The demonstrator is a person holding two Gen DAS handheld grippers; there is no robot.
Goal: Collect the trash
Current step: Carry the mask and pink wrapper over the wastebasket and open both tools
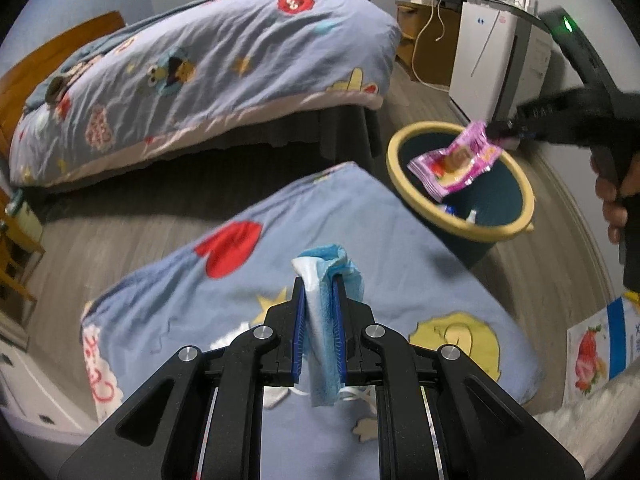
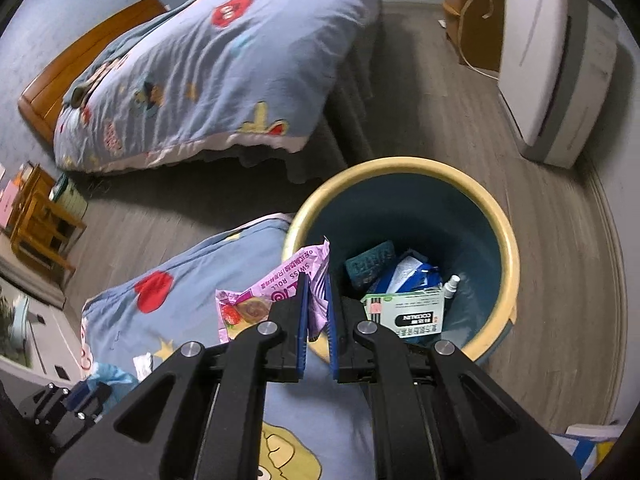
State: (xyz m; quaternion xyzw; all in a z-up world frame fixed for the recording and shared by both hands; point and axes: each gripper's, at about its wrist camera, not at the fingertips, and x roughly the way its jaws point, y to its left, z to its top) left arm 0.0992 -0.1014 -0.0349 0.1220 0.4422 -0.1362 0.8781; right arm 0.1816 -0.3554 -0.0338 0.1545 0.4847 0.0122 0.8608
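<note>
The right wrist view shows the right gripper (image 2: 316,300) pinching the pink snack wrapper (image 2: 276,292) by the bin (image 2: 404,168) rim at middle frame, so move it over the hole before letting go, while the left gripper (image 1: 318,304) squeezes a blue face mask (image 1: 326,320).

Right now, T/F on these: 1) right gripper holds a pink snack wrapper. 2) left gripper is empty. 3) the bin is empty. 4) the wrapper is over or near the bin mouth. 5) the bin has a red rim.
1) True. The right gripper is shut on the pink snack wrapper.
2) False. The left gripper is shut on a crumpled blue face mask.
3) False. The bin already holds a white box, a small spray bottle and blue packaging.
4) True. From the left wrist view the wrapper hangs above the opening.
5) False. The rim is pale yellow.
</note>
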